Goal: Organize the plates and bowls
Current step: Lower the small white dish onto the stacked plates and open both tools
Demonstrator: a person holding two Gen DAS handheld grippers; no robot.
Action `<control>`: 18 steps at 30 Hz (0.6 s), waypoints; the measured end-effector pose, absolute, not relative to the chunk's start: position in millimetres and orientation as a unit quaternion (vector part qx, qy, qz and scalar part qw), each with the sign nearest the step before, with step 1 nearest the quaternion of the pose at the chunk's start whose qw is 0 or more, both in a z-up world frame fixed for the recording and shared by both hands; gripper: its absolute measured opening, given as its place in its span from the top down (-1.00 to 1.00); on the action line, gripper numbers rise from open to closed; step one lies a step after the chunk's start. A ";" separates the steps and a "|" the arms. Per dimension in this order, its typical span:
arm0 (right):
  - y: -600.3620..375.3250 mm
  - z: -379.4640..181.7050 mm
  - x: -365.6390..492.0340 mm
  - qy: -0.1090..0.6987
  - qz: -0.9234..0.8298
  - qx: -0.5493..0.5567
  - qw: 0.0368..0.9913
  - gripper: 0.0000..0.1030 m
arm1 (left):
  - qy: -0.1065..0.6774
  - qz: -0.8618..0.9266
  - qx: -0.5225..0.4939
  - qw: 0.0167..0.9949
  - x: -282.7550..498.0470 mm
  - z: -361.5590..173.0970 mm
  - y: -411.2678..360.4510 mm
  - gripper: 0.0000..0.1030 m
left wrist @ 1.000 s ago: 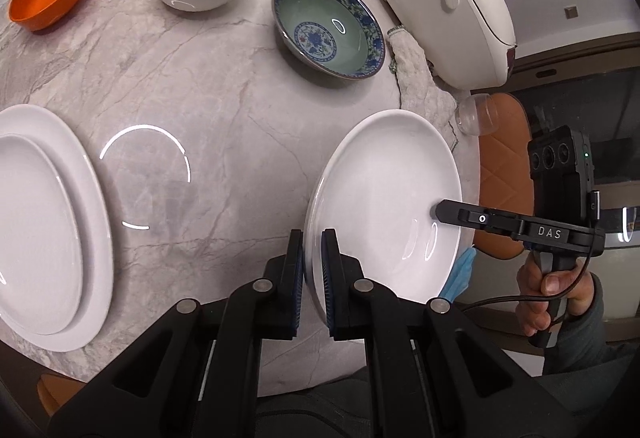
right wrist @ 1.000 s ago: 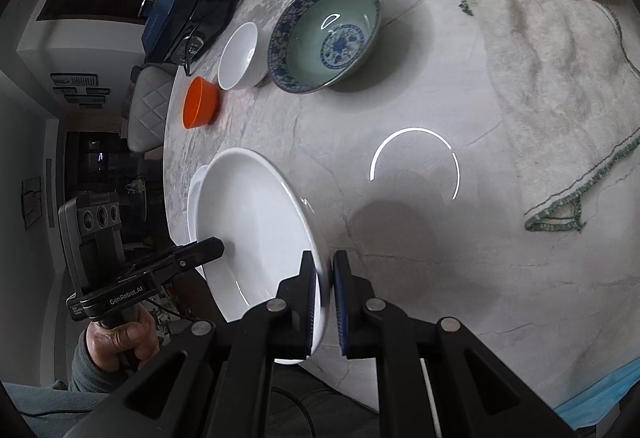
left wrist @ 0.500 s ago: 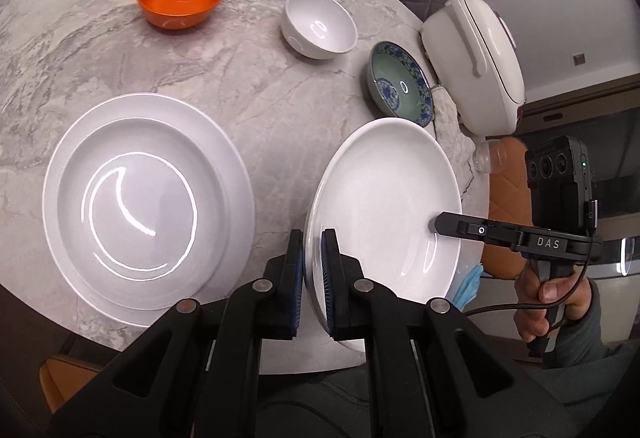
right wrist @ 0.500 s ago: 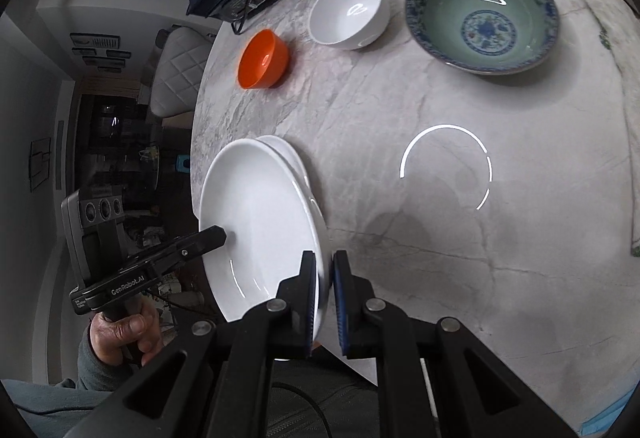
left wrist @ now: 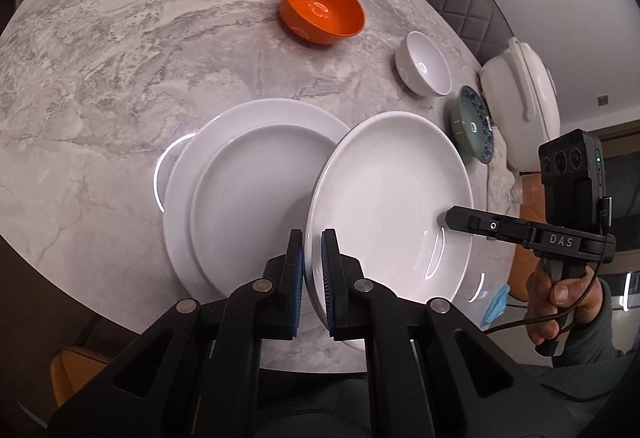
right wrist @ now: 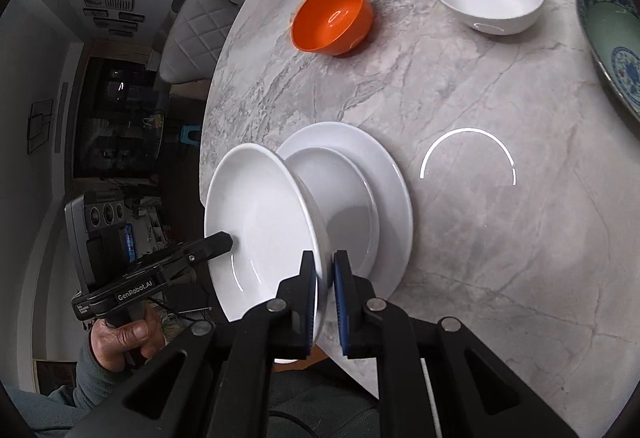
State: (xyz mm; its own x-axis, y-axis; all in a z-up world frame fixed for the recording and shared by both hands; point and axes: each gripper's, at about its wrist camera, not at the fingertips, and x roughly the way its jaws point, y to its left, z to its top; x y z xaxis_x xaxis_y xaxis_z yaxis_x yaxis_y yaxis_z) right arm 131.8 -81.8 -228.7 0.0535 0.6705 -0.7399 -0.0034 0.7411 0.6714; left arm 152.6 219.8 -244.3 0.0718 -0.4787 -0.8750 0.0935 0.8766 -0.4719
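I have the deep white plate (left wrist: 390,198) pinched at opposite edges: the left gripper (left wrist: 313,270) is clamped on its near rim, and the right gripper (right wrist: 325,292) is clamped on the rim across from it. The plate is off the marble table (left wrist: 120,58), tilted, and it hangs beside the stack of two white plates (left wrist: 256,190), its lower edge already overlapping the stack's near side. I cannot tell whether that edge touches the stack.

Taking the stack as my landmark: the orange bowl (left wrist: 322,12) sits well beyond it, the small white bowl (left wrist: 424,64) is beyond it and further along, and the blue-patterned bowl (left wrist: 474,130) lies past the held plate, next to the white cooker (left wrist: 520,102).

I judge the step in hand to be adding this plate to the stack; the bowls are not yet gathered. The next move calls for bringing the plate over the stack's centre, levelling it with both hands together, lowering it until it nests in the smaller top plate, then opening both grippers and drawing them out sideways without dragging the rim.
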 end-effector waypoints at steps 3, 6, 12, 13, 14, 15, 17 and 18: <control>-64.5 -243.6 137.7 0.648 0.242 0.251 0.677 0.76 | 0.657 -0.195 -0.134 0.716 157.0 -263.3 228.6 0.86; -54.0 -259.7 140.3 0.656 0.230 0.245 0.676 0.76 | 0.668 -0.190 -0.132 0.707 157.1 -284.7 235.1 0.86; -38.3 -281.1 140.8 0.664 0.214 0.233 0.678 0.76 | 0.678 -0.190 -0.120 0.699 160.3 -309.0 244.2 0.86; -37.0 -284.2 141.0 0.665 0.211 0.231 0.678 0.76 | 0.677 -0.192 -0.116 0.701 161.6 -309.2 243.9 0.86; -36.2 -286.7 141.0 0.667 0.207 0.230 0.678 0.76 | 0.676 -0.193 -0.111 0.702 162.6 -308.6 242.4 0.86; -34.9 -289.2 141.1 0.668 0.205 0.231 0.677 0.76 | 0.676 -0.194 -0.108 0.703 164.1 -309.0 242.2 0.86; -34.4 -293.2 141.2 0.669 0.200 0.232 0.677 0.76 | 0.675 -0.198 -0.108 0.702 168.0 -310.0 240.8 0.86; -34.3 -294.2 141.0 0.669 0.197 0.230 0.678 0.76 | 0.675 -0.199 -0.106 0.702 169.7 -311.1 239.9 0.86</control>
